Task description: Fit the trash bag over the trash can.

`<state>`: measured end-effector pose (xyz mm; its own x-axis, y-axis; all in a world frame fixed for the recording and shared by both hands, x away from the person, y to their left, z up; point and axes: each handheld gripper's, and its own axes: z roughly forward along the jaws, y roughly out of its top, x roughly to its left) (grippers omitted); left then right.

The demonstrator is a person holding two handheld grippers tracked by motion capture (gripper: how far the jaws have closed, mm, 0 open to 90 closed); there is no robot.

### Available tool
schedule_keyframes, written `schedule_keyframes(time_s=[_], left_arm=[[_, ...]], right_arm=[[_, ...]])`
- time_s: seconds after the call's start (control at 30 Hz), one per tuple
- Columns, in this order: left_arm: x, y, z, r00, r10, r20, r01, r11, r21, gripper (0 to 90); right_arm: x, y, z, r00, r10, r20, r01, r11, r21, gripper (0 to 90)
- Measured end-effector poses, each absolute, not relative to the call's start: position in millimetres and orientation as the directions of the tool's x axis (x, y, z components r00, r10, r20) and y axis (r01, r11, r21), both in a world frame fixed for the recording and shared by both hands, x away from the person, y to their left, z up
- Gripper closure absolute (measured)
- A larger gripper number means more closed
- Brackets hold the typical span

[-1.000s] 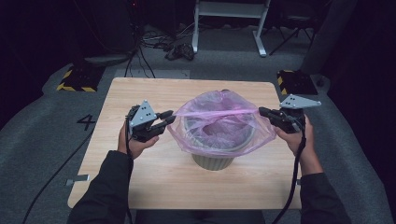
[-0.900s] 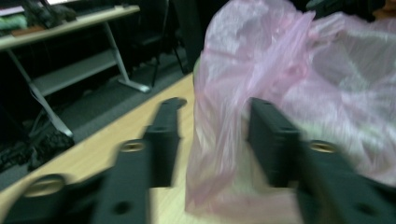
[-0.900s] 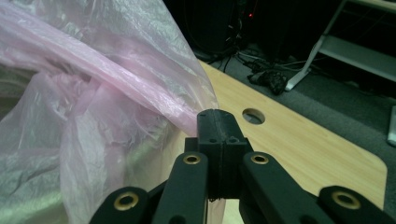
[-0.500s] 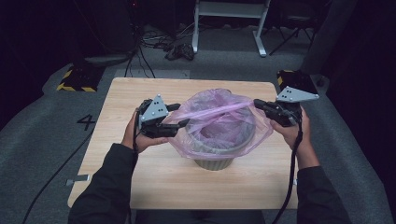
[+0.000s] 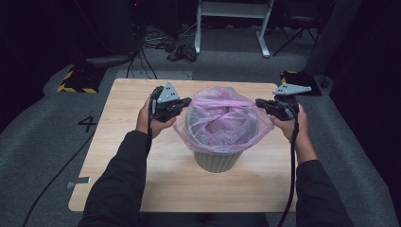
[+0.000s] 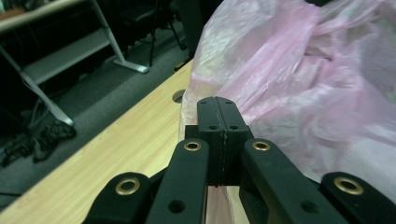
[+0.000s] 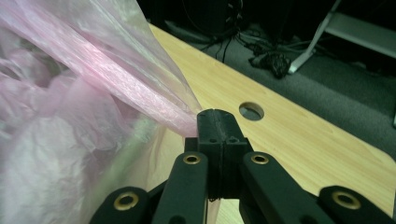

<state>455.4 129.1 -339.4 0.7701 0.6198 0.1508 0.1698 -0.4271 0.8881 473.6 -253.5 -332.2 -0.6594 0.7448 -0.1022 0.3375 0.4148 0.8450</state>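
A thin pink plastic bag (image 5: 222, 116) lines a round grey-green bin (image 5: 217, 161) at the middle of the wooden table (image 5: 123, 184). Its mouth is stretched wide over the bin's rim. My left gripper (image 5: 187, 101) is shut on the bag's left edge, beside the bin. In the left gripper view the jaws of that gripper (image 6: 217, 108) are pressed together against the pink film (image 6: 299, 79). My right gripper (image 5: 258, 102) is shut on the bag's right edge. In the right gripper view a taut fold of the bag (image 7: 116, 65) runs into its closed tips (image 7: 216, 119).
A cable hole (image 7: 251, 111) pierces the tabletop near the far right corner. Behind the table on the grey floor stand a white desk frame (image 5: 234, 23), tangled cables (image 5: 182, 49) and a yellow-black striped block (image 5: 75, 80). A "4" (image 5: 88, 124) is marked left of the table.
Both grippers have come down and slightly toward the bin with the bag's edges. The bag's mouth, first pulled tight as a band across the top, now lies spread over the rim.
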Motion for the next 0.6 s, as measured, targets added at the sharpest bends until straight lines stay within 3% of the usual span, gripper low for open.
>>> schedule_keyframes(time_s=[0.53, 0.6], left_arm=[[483.8, 116.7, -382.5, 0.762, 0.647, -0.02, 0.333, -0.366, 0.869, 89.6], [483.1, 115.9, -385.8, 0.761, 0.648, -0.011, 0.341, -0.386, 0.857, 88.8]], right_arm=[[485.5, -253.5, -365.0, -0.683, 0.729, 0.029, 0.426, 0.367, 0.827, 90.0], [484.3, -254.9, -367.4, -0.683, 0.73, 0.038, 0.427, 0.357, 0.831, 90.0]])
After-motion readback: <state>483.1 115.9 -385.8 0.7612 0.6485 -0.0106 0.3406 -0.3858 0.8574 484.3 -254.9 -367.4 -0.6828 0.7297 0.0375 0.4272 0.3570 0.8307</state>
